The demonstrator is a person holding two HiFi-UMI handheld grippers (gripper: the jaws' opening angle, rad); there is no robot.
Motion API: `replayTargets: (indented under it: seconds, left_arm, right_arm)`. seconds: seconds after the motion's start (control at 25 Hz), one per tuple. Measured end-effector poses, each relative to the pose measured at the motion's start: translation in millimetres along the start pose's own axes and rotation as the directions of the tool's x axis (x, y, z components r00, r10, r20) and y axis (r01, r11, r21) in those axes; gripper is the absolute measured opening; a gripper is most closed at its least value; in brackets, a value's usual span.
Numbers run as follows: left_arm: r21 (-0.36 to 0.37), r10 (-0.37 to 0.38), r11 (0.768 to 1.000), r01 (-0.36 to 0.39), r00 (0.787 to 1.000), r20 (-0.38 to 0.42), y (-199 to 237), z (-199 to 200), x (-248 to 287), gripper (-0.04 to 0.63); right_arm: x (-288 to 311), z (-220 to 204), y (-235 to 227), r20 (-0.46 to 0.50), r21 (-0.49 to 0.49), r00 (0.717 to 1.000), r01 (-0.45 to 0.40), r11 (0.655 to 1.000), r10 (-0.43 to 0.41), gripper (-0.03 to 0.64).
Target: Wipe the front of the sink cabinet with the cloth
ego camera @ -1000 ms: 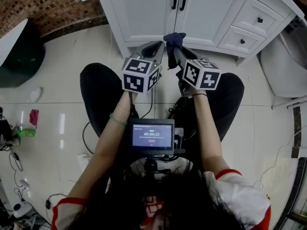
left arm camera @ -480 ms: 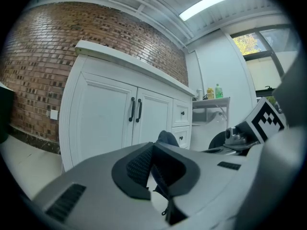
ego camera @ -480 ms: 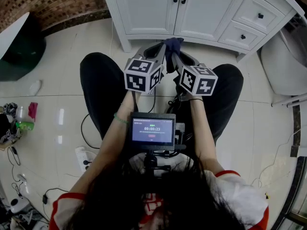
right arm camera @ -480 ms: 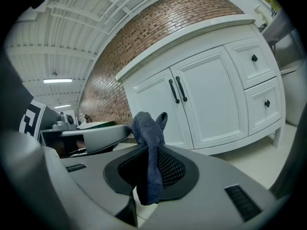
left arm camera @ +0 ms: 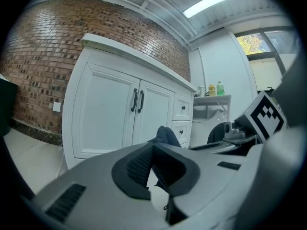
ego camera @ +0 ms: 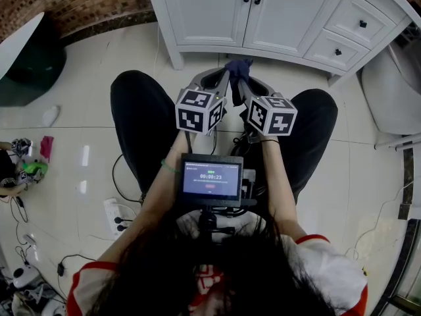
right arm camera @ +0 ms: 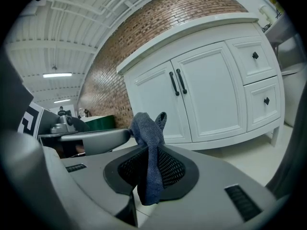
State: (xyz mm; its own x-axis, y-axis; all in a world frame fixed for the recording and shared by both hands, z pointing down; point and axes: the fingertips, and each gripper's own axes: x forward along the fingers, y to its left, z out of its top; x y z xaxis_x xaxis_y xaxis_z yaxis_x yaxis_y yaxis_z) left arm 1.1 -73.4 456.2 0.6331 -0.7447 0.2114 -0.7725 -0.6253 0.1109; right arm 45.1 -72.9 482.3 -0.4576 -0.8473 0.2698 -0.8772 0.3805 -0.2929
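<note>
R tool (right arm camera: 151, 153) tight on limp blue woven cloth (right arm camera: 146, 126); L tool (left arm camera: 152, 145) prob. closed.

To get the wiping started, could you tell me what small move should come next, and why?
Probably carry the right hand-held gripper forward to the cabinet door: its jaws are shut on the blue cloth, which hangs short of the white front.

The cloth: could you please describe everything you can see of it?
The cloth is dark blue, woven-looking fabric, bunched and limp. The right gripper is shut on its middle: one end stands above the jaws, the other hangs below. The left gripper appears to pinch it too. It is held short of the sink cabinet.
</note>
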Motion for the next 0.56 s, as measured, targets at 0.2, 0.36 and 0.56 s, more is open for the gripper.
replayTargets:
  seconds: [0.2, 0.36, 0.56]
  left_arm:
    - [-0.003, 0.005, 1.0, -0.005, 1.0, -0.001, 2, -7, -2, 0.02]
    - [-0.001, 0.013, 1.0, -0.013, 1.0, -0.026, 4, -21, -1, 0.02]
    - [-0.003, 0.014, 1.0, -0.014, 0.999, -0.045, 4, -28, 0, 0.02]
  right_arm:
    - [1, -7, -1, -0.01, -0.001, 1.0, 0.001, 1.0, -0.001, 0.06]
    - [4, -18, -2, -0.032, 0.0, 0.999, -0.001, 1.0, 0.001, 0.06]
    - [6, -24, -2, -0.051, -0.004, 0.999, -0.002, 1.0, 0.002, 0.06]
